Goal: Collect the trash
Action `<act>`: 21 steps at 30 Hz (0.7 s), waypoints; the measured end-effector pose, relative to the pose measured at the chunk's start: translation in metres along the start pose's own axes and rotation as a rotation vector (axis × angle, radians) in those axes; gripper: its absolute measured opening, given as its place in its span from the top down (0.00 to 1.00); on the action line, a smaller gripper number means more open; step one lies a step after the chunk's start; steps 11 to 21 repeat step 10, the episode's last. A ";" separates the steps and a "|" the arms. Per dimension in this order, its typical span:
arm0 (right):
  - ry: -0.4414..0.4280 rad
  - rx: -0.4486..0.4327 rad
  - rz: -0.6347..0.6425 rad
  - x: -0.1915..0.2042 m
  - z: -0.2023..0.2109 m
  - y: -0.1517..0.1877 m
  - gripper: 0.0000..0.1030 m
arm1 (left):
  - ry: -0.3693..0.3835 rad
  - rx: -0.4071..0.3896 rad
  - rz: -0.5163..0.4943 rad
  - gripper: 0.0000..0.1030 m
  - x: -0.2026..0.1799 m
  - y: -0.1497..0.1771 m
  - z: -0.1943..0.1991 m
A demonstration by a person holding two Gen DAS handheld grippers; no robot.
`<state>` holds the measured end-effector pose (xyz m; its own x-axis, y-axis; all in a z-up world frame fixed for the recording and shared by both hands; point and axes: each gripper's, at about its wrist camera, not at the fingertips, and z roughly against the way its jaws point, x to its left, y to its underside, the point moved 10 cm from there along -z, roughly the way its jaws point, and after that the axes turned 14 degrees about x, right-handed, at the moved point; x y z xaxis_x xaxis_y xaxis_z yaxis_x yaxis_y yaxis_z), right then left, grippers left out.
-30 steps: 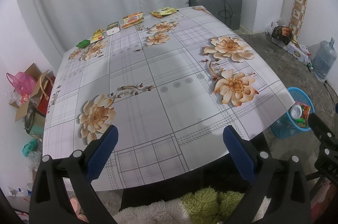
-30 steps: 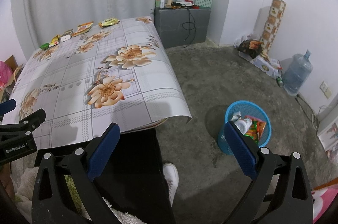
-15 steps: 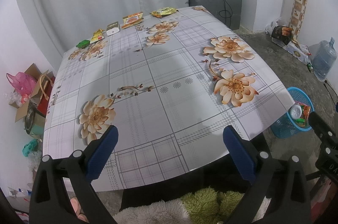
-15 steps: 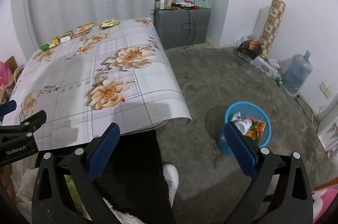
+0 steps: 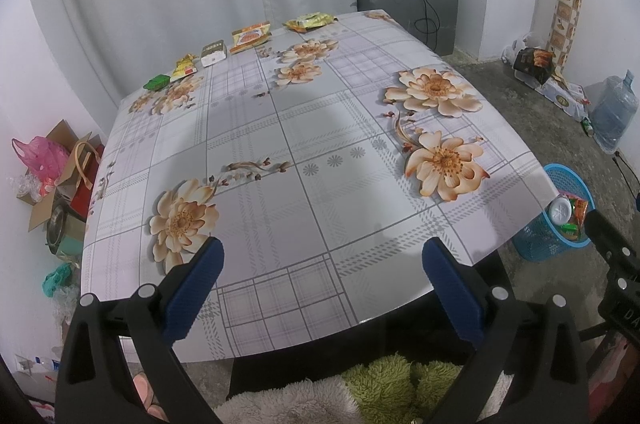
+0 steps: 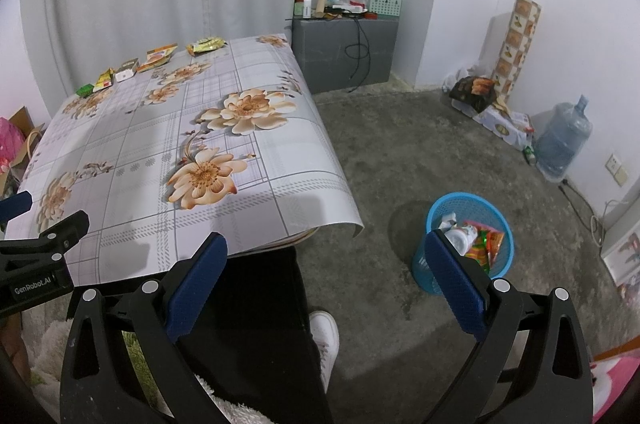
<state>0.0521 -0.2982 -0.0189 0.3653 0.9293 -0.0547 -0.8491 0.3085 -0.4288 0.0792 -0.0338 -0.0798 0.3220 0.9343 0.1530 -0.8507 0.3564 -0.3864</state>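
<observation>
Several pieces of trash lie in a row along the far edge of the flowered table [image 5: 304, 152]: a green packet [image 5: 157, 82], a yellow wrapper [image 5: 185, 67], a white box [image 5: 213, 53], an orange packet [image 5: 250, 36] and a yellow-green bag [image 5: 309, 21]. They also show in the right wrist view, among them the yellow-green bag [image 6: 206, 45]. My left gripper [image 5: 320, 264] is open and empty over the table's near edge. My right gripper [image 6: 326, 256] is open and empty, off the table's right corner. A blue bin [image 6: 470, 244] on the floor holds wrappers.
The blue bin [image 5: 560, 220] stands right of the table. A grey cabinet [image 6: 344, 52] with clutter is behind. A water jug [image 6: 562, 140] and boxes line the right wall. Cardboard boxes and bags [image 5: 52, 176] sit left of the table. My leg and shoe [image 6: 324, 340] are below.
</observation>
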 end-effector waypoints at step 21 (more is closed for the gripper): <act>0.002 0.001 -0.002 0.001 0.001 -0.003 0.08 | 0.002 0.018 -0.009 0.06 0.003 0.008 -0.004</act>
